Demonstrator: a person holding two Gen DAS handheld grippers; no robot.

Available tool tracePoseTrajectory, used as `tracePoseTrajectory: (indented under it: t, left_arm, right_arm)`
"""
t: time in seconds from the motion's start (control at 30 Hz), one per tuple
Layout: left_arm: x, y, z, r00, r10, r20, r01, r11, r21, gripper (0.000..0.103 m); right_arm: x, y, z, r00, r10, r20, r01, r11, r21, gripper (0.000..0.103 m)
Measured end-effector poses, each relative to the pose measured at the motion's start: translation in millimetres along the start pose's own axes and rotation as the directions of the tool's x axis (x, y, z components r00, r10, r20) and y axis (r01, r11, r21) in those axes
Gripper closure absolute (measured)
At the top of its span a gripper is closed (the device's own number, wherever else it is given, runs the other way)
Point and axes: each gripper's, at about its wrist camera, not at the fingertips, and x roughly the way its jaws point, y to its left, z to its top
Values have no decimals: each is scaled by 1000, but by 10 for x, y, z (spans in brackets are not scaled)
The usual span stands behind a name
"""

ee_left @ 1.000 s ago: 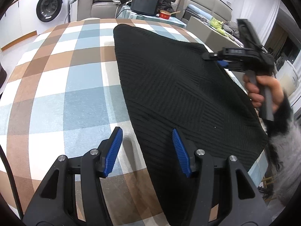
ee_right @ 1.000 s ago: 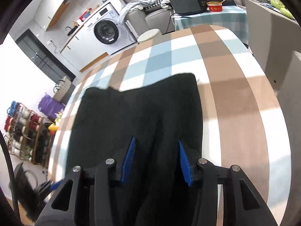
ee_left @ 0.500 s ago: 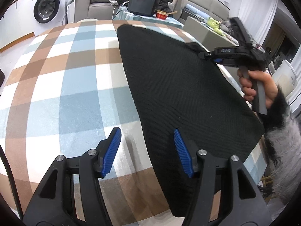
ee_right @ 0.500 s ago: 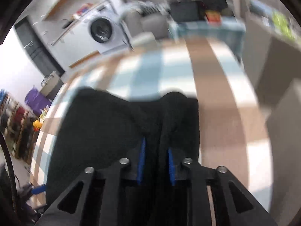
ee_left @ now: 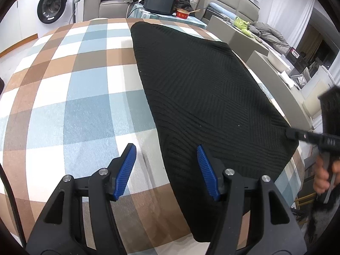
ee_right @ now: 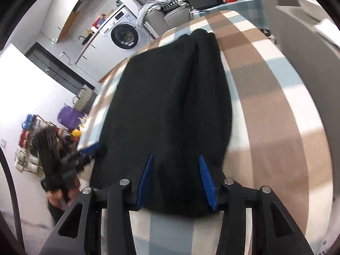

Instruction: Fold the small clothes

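A black knit garment lies flat on the checked tablecloth, running from about 12 o'clock down to 5 o'clock in the left wrist view; it appears already doubled once into a long panel, though its layers cannot be counted from here. The left gripper hovers at 6 o'clock over the garment's near left edge, fingers apart with nothing between them: one pad sits above bare cloth, the other above the knit. The right gripper stands at the garment's near end in its own view, its jaws opening; knit lies between the pads, but the motion blur leaves it uncertain whether they touch it. Judged progress: the piece is spread and smoothed, perhaps half folded; at least one further fold across its length, then squaring of the edges, seems left.
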Motion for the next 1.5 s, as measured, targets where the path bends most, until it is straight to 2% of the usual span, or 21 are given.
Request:
tracePoseTrajectory:
  t: [0.1, 0.17, 0.27, 0.4, 0.5, 0.53, 0.57, 0.7, 0.77, 0.8, 0.83, 0.87, 0.9, 0.93, 0.97, 1.03, 1.2, 1.4, 1.5]
  left_arm:
    - [-1, -17, -21, 1000, -1, -2, 1, 1000, 3, 46]
    - [-16, -32, -48, 1000, 4, 0, -4, 1000, 9, 46]
    - [-74, -25, -94, 1000, 10, 4, -10, 1000, 6, 46]
    - [-143, 31, -147, 1000, 9, 6, -9, 1000, -13, 44]
    - [-117, 67, -121, 1000, 5, 3, -5, 999, -32, 41]
    - [-96, 68, -101, 1000, -1, 2, 1, 999, -36, 41]
    - [-65, 65, -73, 1000, -9, 4, 9, 999, -39, 41]
    - [80, 30, 36, 1000, -14, 19, 15, 999, -41, 41]
    - [139, 4, 94, 999, -36, 25, 37, 999, -39, 44]
    - [163, -5, 115, 999, -44, 28, 45, 998, -41, 55]
    - [197, -13, 135, 997, -65, 29, 66, 997, -43, 70]
    - [213, -27, 150, 997, -70, 31, 71, 997, -39, 74]
    - [207, -43, 161, 997, -58, 42, 60, 998, -30, 82]
    - [198, -60, 172, 997, -51, 52, 52, 999, -16, 88]
    - [189, -55, 180, 997, -46, 57, 47, 999, -16, 89]
    - [178, -8, 177, 997, -52, 57, 54, 998, -35, 90]
    - [63, 224, 164, 996, 9, 86, -3, 998, -65, 91]
    - [-83, 780, 187, 989, 96, 116, -74, 981, -177, 91]
    - [-103, 943, 220, 986, 124, 111, -99, 973, -211, 88]
  right_arm:
    - [17, 89, -103, 998, -58, 1, 58, 997, -57, 60]
    - [71, 146, -161, 994, -113, -9, 111, 986, -120, 81]
    - [-6, 111, -218, 994, -109, -25, 106, 987, -119, 90]
    - [-45, 116, -243, 993, -107, -47, 97, 981, -165, 89]
    - [-150, 59, -119, 996, -88, 10, 88, 987, -135, 71]
    - [-173, 27, -74, 996, -84, 41, 88, 989, -118, 59]
    - [-150, -2, -30, 995, -92, 50, 97, 990, -107, 58]
    - [40, -78, 103, 996, -83, 35, 85, 995, -59, 57]
    - [109, -58, 150, 995, -92, 35, 95, 993, -73, 57]
    - [135, -54, 164, 994, -99, 37, 101, 992, -80, 57]
    - [168, -40, 178, 994, -104, 33, 107, 990, -93, 57]
    - [202, -30, 189, 993, -116, 26, 118, 987, -105, 58]
    - [226, -35, 197, 993, -120, 22, 122, 987, -107, 60]
    - [251, -32, 200, 993, -115, 12, 115, 987, -109, 66]
    - [264, -24, 199, 994, -106, 10, 106, 988, -112, 72]
    - [301, 28, 217, 994, -108, 4, 107, 986, -131, 76]
    - [521, 214, 313, 996, -93, 1, 92, 985, -145, 77]
    - [944, 641, 487, 999, -49, 2, 49, 988, -150, 76]
    - [1005, 662, 519, 1000, -5, 4, 5, 995, -96, 73]
